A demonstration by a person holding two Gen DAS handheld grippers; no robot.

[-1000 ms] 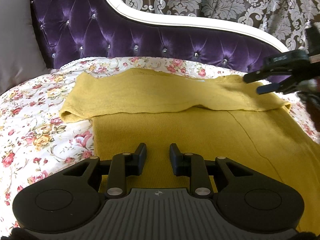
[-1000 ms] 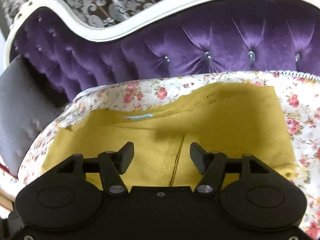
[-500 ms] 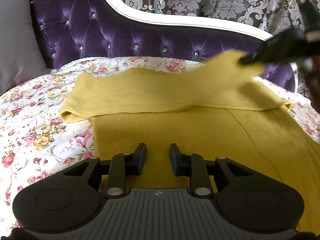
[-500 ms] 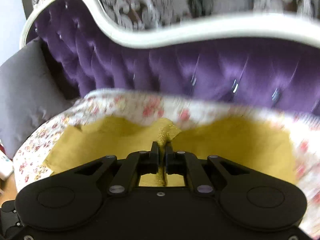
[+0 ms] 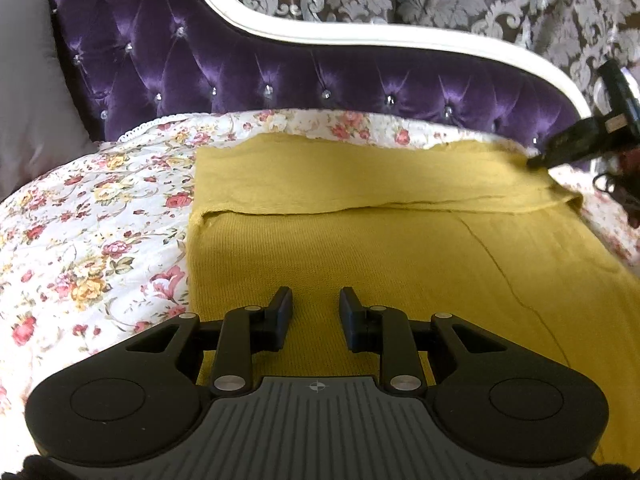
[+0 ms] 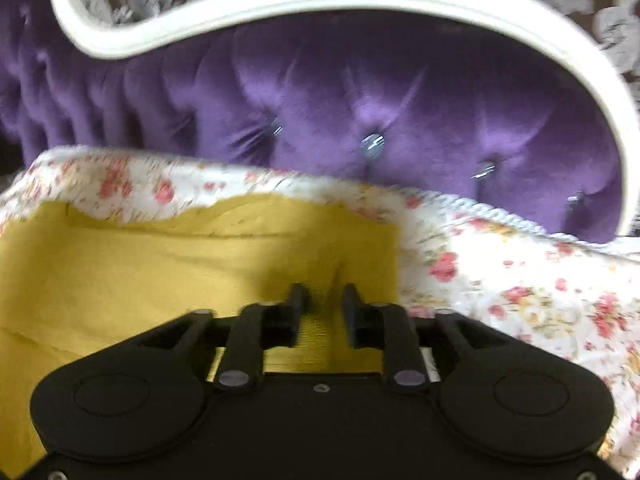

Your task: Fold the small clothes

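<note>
Yellow garment (image 5: 400, 256) lies long axis across the bed; right tool (image 6: 322, 300), jaws just opening, nothing pinched, nearer its folded far band; left tool (image 5: 315, 304) spread, empty.

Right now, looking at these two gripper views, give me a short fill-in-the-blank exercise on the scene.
1. The garment being folded is ____ in colour.
2. It lies on a cover printed with ____.
3. The tufted sofa back behind it is ____.
4. The fingers of the left gripper stand apart with ____ gripped between them.

Missing words: yellow; flowers; purple; nothing
</note>
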